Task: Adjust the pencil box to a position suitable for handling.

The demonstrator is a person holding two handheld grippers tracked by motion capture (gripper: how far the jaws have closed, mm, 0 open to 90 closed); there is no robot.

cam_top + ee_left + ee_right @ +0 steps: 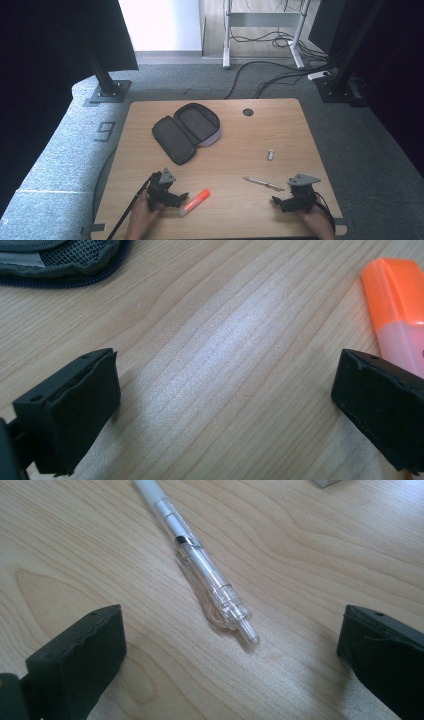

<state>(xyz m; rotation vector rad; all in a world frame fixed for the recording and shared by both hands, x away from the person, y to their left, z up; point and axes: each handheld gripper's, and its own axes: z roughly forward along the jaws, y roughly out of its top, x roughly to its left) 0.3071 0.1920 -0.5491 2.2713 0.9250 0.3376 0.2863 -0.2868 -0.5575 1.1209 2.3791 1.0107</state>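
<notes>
i'm holding the left gripper (pixel 172 196) low over the near left part of the wooden table (pixel 280 125), its jaws standing wide apart with only bare wood between them. the orange highlighter (pixel 194 202) is lying flat just beside that gripper's tip; in the left gripper view it is sitting at the upper right (pixel 397 310), partly behind the right-hand jaw and not between the two. i cannot tell whether that jaw is touching it.

i'm keeping the right gripper (pixel 286 202) at the near right of the table, jaws spread wide and gripping nothing. the clear pen (pixel 264 183) is lying on the wood just ahead of it. in the right gripper view the pen (pixel 202 570) is pointing its push-button end toward me, ahead of the gap between the jaws and touching neither.

farther back, the dark pencil case (pixel 186 131) is lying open, well apart from both grippers. a small pale object (pixel 270 154) is resting beyond the pen.
</notes>
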